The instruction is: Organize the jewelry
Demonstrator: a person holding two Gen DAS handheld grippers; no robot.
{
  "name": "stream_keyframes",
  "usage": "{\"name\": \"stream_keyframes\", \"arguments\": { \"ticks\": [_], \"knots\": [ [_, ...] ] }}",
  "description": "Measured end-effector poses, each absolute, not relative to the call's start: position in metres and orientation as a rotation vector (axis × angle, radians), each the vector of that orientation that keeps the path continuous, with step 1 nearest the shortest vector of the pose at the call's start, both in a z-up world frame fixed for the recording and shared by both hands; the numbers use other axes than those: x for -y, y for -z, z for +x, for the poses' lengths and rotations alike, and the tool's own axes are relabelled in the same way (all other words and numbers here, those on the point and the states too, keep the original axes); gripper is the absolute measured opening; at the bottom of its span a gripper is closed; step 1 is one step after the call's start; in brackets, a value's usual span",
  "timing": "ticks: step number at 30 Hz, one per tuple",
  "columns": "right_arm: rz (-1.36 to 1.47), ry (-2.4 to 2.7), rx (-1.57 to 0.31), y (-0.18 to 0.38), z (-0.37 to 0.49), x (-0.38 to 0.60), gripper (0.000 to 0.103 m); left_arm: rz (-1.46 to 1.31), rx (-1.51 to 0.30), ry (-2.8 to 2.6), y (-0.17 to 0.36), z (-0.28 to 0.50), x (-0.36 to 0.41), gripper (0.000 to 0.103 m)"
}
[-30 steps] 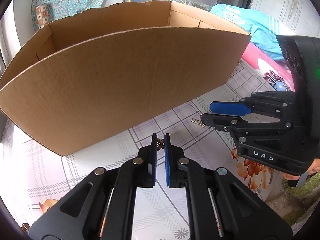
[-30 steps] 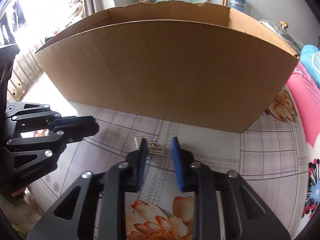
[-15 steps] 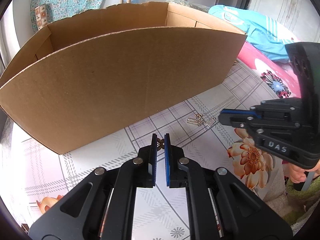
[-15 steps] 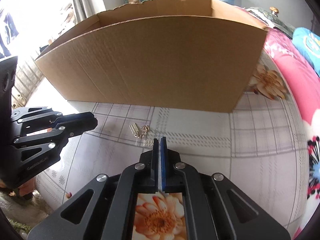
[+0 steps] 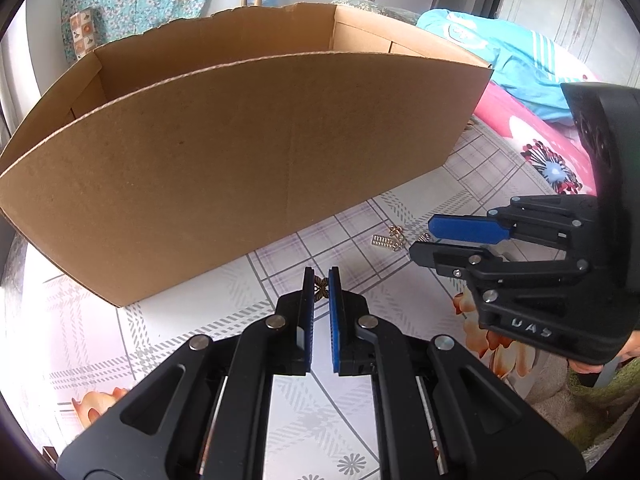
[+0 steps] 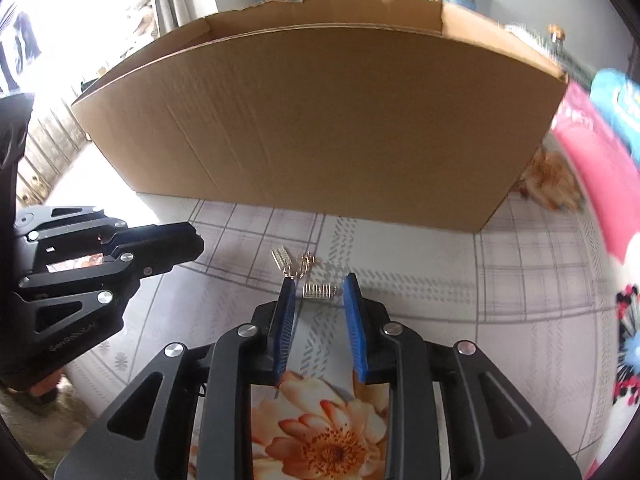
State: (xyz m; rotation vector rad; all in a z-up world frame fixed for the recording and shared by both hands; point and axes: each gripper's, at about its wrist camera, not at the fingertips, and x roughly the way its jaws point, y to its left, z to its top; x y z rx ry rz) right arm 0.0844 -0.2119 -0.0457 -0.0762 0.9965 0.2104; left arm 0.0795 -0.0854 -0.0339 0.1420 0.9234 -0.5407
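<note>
My left gripper (image 5: 321, 285) is shut on a small bronze butterfly charm (image 5: 320, 287), pinched at the fingertips above the patterned tablecloth. My right gripper (image 6: 319, 291) has its jaws opening; a small silver comb-shaped earring (image 6: 317, 291) lies on the cloth between its blue fingertips, untouched by the pads. A second comb earring (image 6: 281, 257) and a small gold hook piece (image 6: 305, 261) lie just beyond, toward the box. In the left wrist view the same little pieces (image 5: 390, 240) lie just left of the right gripper (image 5: 426, 240).
A large open cardboard box (image 6: 320, 128) stands upright behind the jewelry and fills the back of both views. Pink and blue bedding (image 5: 532, 80) lies to the right. The left gripper's body (image 6: 80, 276) sits at the left of the right wrist view.
My right gripper shut empty and drew back half a second ago, then came forward again and spread its jaws around the comb earring. The left gripper held still with the butterfly.
</note>
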Motion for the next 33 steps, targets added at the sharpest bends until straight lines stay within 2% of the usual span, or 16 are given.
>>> {"name": "stream_keyframes", "arguments": {
  "ticks": [2, 12, 13, 14, 22, 24, 26, 27, 31, 33],
  "knots": [
    [-0.067, -0.215, -0.999, 0.046, 0.085, 0.21, 0.016, 0.141, -0.922, 0.543, 0.034, 0.079, 0.085, 0.006],
    [-0.003, -0.228, -0.999, 0.046, 0.081, 0.216, 0.012, 0.138, -0.917, 0.544, 0.033, 0.08, 0.084, 0.006],
    [0.004, -0.23, -0.998, 0.046, 0.08, 0.216, 0.011, 0.138, -0.917, 0.543, 0.033, 0.08, 0.083, 0.006],
    [0.01, -0.234, -0.997, 0.045, 0.079, 0.219, 0.003, 0.136, -0.916, 0.545, 0.032, 0.08, 0.083, 0.006],
    [0.03, -0.239, -1.007, 0.043, 0.074, 0.23, 0.003, 0.141, -0.915, 0.546, 0.032, 0.078, 0.083, 0.006],
    [0.029, -0.245, -0.993, 0.04, 0.075, 0.228, 0.007, 0.141, -0.914, 0.546, 0.031, 0.077, 0.082, 0.006],
    [0.021, -0.244, -0.989, 0.04, 0.081, 0.222, 0.026, 0.138, -0.916, 0.546, 0.031, 0.077, 0.083, 0.006],
    [0.005, -0.231, -0.98, 0.041, 0.082, 0.22, 0.03, 0.137, -0.917, 0.546, 0.031, 0.077, 0.083, 0.006],
    [-0.053, -0.22, -0.995, 0.048, 0.087, 0.212, 0.03, 0.142, -0.913, 0.549, 0.03, 0.075, 0.083, 0.006],
    [-0.077, -0.218, -0.995, 0.047, 0.087, 0.209, 0.024, 0.142, -0.911, 0.55, 0.029, 0.075, 0.083, 0.006]
  ]
}}
